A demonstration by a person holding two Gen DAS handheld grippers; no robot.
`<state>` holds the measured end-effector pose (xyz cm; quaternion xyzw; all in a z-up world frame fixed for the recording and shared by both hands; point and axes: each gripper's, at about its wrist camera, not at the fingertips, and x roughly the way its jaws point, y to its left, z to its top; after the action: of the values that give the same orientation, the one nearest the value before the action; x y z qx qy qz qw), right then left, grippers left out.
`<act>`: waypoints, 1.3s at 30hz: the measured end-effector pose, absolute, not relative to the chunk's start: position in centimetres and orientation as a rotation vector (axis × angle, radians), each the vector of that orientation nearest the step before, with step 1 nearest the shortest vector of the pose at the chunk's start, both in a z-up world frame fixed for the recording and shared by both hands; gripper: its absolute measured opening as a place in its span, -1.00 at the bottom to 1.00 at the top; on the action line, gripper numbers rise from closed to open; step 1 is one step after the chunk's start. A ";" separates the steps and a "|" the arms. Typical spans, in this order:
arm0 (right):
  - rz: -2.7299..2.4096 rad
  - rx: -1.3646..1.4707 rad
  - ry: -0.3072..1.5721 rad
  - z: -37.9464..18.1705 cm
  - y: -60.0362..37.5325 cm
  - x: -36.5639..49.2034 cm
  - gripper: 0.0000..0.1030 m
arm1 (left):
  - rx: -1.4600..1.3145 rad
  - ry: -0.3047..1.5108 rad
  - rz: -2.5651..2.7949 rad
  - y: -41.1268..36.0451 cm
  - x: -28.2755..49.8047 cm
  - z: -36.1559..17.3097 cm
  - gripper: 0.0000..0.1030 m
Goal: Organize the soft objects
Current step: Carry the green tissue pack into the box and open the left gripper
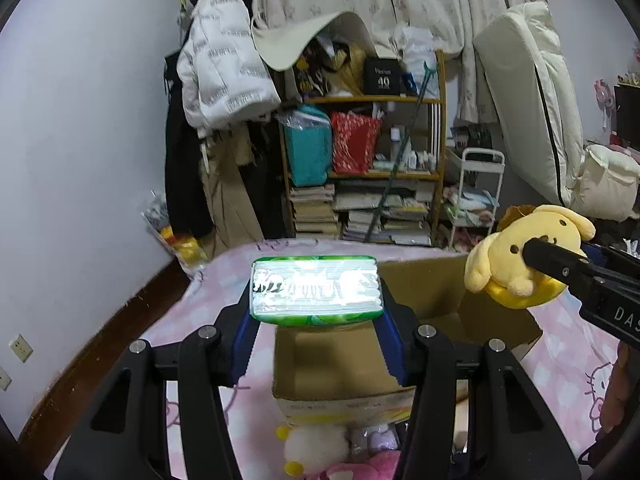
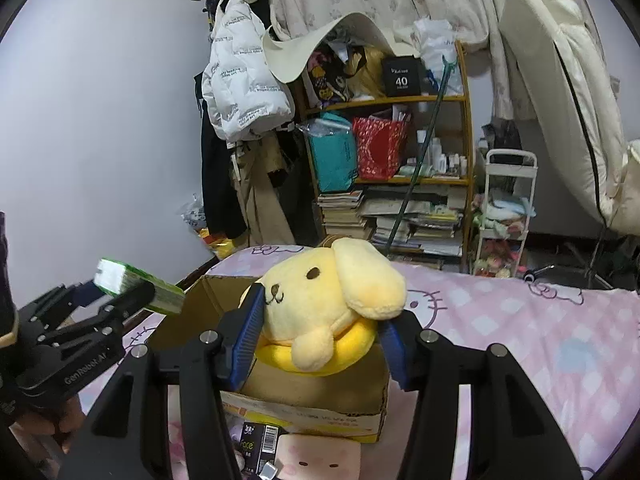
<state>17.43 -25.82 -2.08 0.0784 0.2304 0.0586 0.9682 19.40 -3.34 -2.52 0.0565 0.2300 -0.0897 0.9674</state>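
My left gripper (image 1: 316, 300) is shut on a green pack of tissues (image 1: 316, 290) and holds it above the open cardboard box (image 1: 432, 292) on the pink bed. The pack also shows in the right wrist view (image 2: 136, 286). My right gripper (image 2: 320, 320) is shut on a yellow dog plush (image 2: 332, 308) and holds it over the same box (image 2: 304, 392). In the left wrist view the plush (image 1: 520, 256) hangs at the box's right side. The box's inside looks bare where it shows.
More soft toys lie in front of the box: a white and pink plush (image 1: 316, 452), a pink square cushion (image 2: 320, 458) and a small dark packet (image 2: 256, 444). A cluttered shelf (image 1: 368, 160), hanging coats (image 1: 224, 80) and a white trolley (image 1: 476, 196) stand beyond the bed.
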 end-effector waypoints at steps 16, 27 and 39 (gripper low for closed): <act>0.150 0.108 0.557 -4.6 -24.7 18.7 0.15 | 0.043 0.523 -0.208 -2.7 20.7 -3.6 0.02; 0.152 0.129 0.589 -5.2 -25.0 19.1 0.15 | 0.051 0.482 -0.254 -3.3 20.3 -3.3 0.02; 0.152 0.146 0.630 -6.5 -25.3 19.6 0.16 | 0.092 0.562 -0.236 -4.6 21.9 -5.2 0.17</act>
<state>19.60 -25.33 -6.55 0.0717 0.3091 0.0747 0.9454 21.87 -4.62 -5.24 0.0452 0.2765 -0.1159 0.9529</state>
